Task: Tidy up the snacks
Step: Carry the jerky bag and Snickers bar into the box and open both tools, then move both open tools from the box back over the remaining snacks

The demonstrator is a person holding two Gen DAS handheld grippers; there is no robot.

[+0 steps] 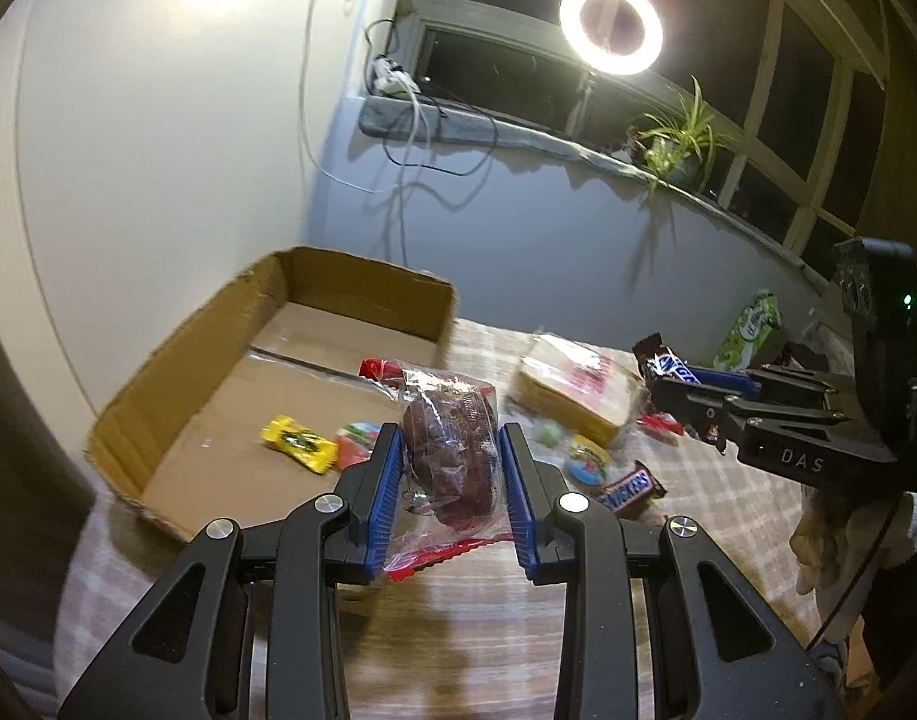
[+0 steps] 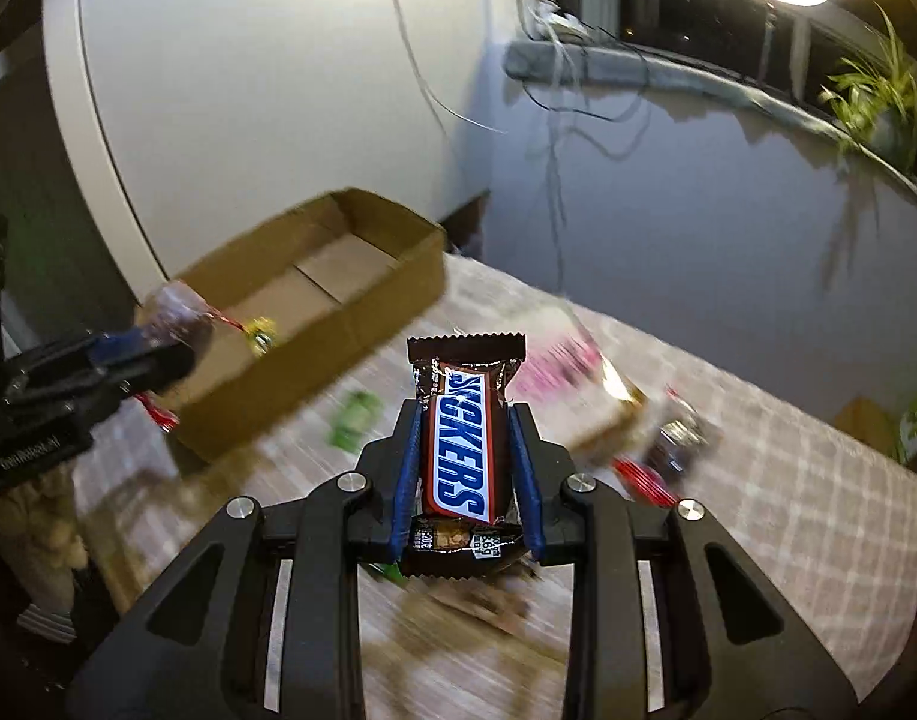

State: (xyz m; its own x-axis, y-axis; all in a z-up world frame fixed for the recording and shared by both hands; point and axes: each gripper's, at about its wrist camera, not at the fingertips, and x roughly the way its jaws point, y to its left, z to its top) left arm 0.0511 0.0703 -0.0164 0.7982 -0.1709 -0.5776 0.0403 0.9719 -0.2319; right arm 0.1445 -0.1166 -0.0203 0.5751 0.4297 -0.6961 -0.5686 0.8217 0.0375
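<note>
My left gripper (image 1: 452,444) is shut on a clear wrapper holding a brown cake (image 1: 452,450), held above the table just at the near right edge of an open cardboard box (image 1: 176,384). A yellow candy (image 1: 299,443) lies inside the box. My right gripper (image 2: 465,426) is shut on a Snickers bar (image 2: 463,450), held above the table right of the box (image 2: 362,306). In the left wrist view the right gripper (image 1: 674,396) shows at the right with its bar (image 1: 668,360). In the right wrist view the left gripper (image 2: 158,354) shows at the left with the cake (image 2: 179,321).
On the checked tablecloth (image 1: 716,498) lie a second Snickers bar (image 1: 629,489), a large flat packet of wafers (image 1: 578,390), round colourful candies (image 1: 584,462) and red wrappers (image 1: 659,423). A green carton (image 1: 749,330) stands at the far right. A wall, windowsill and ring light are behind.
</note>
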